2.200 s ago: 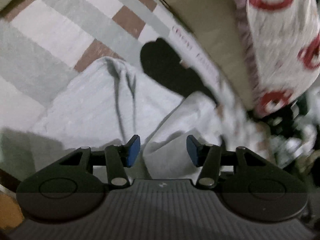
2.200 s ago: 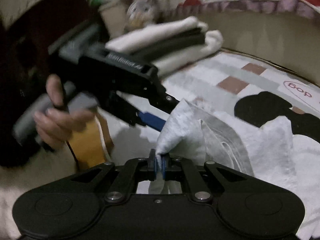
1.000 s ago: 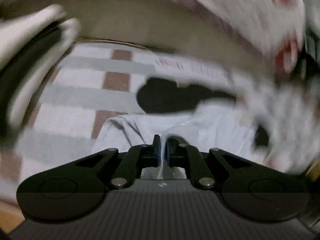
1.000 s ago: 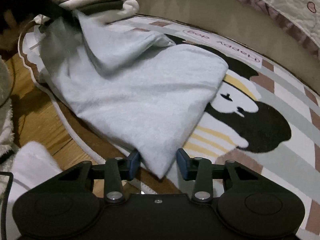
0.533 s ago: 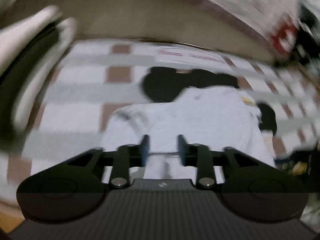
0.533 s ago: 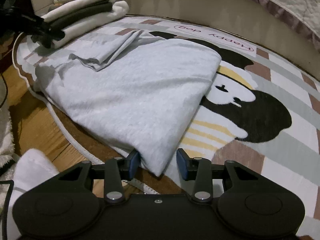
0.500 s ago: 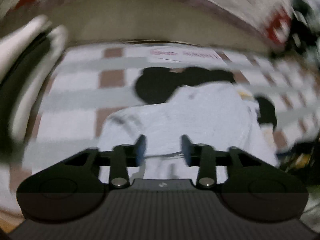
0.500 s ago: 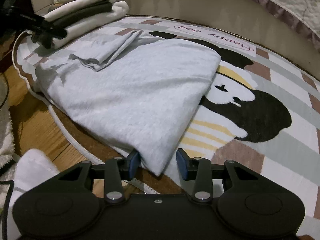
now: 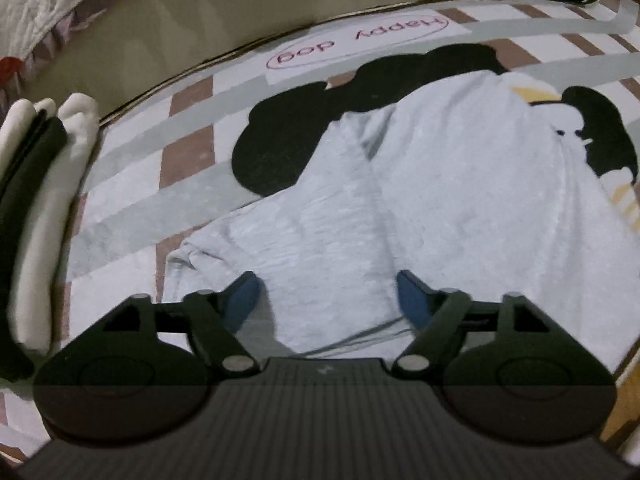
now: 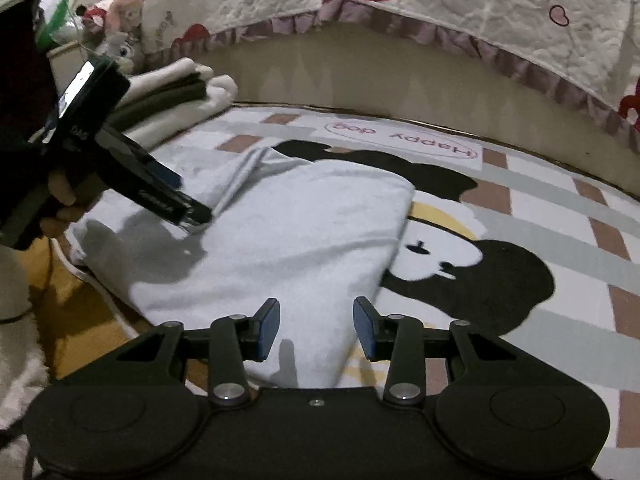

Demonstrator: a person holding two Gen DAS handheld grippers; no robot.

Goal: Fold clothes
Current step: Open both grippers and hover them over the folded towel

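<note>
A pale grey garment (image 9: 420,208) lies folded and spread flat on a cartoon-dog rug (image 9: 200,160). My left gripper (image 9: 326,300) is open, its blue pads just above the garment's near left part where a sleeve fold lies. In the right wrist view the same garment (image 10: 288,232) stretches ahead, and my right gripper (image 10: 316,328) hovers open over its near corner. There too, the left gripper (image 10: 196,212) shows at the garment's left edge, held by a hand (image 10: 60,196).
A stack of folded cream and dark clothes (image 10: 176,92) sits at the rug's far left (image 9: 36,200). A bed base with a frilled quilt (image 10: 440,8) runs behind the rug. Wooden floor (image 10: 80,320) borders the rug's near left edge.
The left gripper, shut on the garment a second ago, has let go and opened wide. The right gripper has pulled back and lifted slightly, still open. The garment now lies flat.
</note>
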